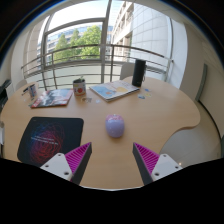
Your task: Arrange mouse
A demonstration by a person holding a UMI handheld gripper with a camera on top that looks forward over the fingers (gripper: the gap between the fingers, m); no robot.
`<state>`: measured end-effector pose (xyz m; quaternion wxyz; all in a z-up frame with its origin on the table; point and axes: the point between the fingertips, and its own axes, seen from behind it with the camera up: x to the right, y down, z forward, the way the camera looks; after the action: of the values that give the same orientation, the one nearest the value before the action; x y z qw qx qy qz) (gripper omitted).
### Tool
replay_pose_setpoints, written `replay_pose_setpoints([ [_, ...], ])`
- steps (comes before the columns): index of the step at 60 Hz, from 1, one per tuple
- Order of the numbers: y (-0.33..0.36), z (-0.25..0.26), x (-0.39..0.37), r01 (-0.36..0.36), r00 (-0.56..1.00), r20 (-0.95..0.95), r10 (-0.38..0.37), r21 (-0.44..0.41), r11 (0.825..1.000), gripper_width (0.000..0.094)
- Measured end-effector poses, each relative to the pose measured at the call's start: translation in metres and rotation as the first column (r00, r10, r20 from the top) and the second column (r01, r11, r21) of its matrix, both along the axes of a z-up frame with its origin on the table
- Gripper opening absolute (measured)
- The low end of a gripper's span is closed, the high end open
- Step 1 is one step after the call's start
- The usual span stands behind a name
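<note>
Gripper view shows the jaws (111,160) spread and empty above the wooden worktop (170,125). A lavender mouse (115,126) sits just ahead of them, beside but off the dark mouse pad (48,138). Nothing looks done yet: grasping and placing the mouse remain.

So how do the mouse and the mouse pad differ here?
The mouse is small, rounded and pale lilac; the mouse pad is broad, flat and dark with a reddish pattern. The mouse sits on bare table beside the mouse pad, not on it. The mouse lies ahead of the open gripper; the mouse pad lies off to one side. Both rest on the same table.
</note>
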<state>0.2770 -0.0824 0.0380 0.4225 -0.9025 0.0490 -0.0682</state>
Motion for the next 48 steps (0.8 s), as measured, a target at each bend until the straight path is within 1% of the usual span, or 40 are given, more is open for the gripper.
replay_pose_setpoints([
  [8, 0.072, -0.031, 0.022, -0.023, 1.0, -0.01, 0.023, 0.003, 1.0, 0.0829],
  [14, 0.105, -0.049, 0.029, -0.046, 0.999, -0.019, 0.045, -0.01, 0.999, 0.0808],
  [16, 0.115, -0.049, 0.028, -0.046, 0.998, -0.042, 0.047, 0.017, 0.999, 0.076],
  [19, 0.123, -0.051, 0.025, -0.054, 0.996, -0.065, 0.055, 0.022, 0.998, 0.0671],
  [21, 0.126, -0.052, 0.028, -0.051, 0.997, -0.055, 0.052, 0.025, 0.998, 0.0572],
  [22, 0.133, -0.048, 0.036, -0.056, 0.997, -0.051, 0.057, 0.029, 0.998, 0.0569],
  [26, 0.129, -0.051, 0.027, -0.039, 0.998, -0.054, 0.041, 0.035, 0.999, 0.0548],
  [30, 0.131, -0.051, 0.031, -0.038, 0.998, -0.043, 0.04, 0.03, 0.999, 0.0502],
  [35, 0.128, -0.048, 0.03, -0.017, 0.999, -0.043, 0.018, 0.023, 1.0, 0.0449],
  [37, 0.126, -0.046, 0.031, -0.003, 0.999, -0.037, 0.004, 0.018, 1.0, 0.045],
  [42, 0.121, -0.015, 0.035, 0.028, 1.0, -0.004, -0.027, 0.06, 0.998, 0.0438],
  [45, 0.117, 0.023, 0.029, 0.047, 0.999, -0.001, -0.047, 0.123, 0.991, 0.0439],
  [48, 0.112, 0.072, 0.018, 0.053, 0.999, -0.007, -0.053, 0.19, 0.98, 0.0436],
])
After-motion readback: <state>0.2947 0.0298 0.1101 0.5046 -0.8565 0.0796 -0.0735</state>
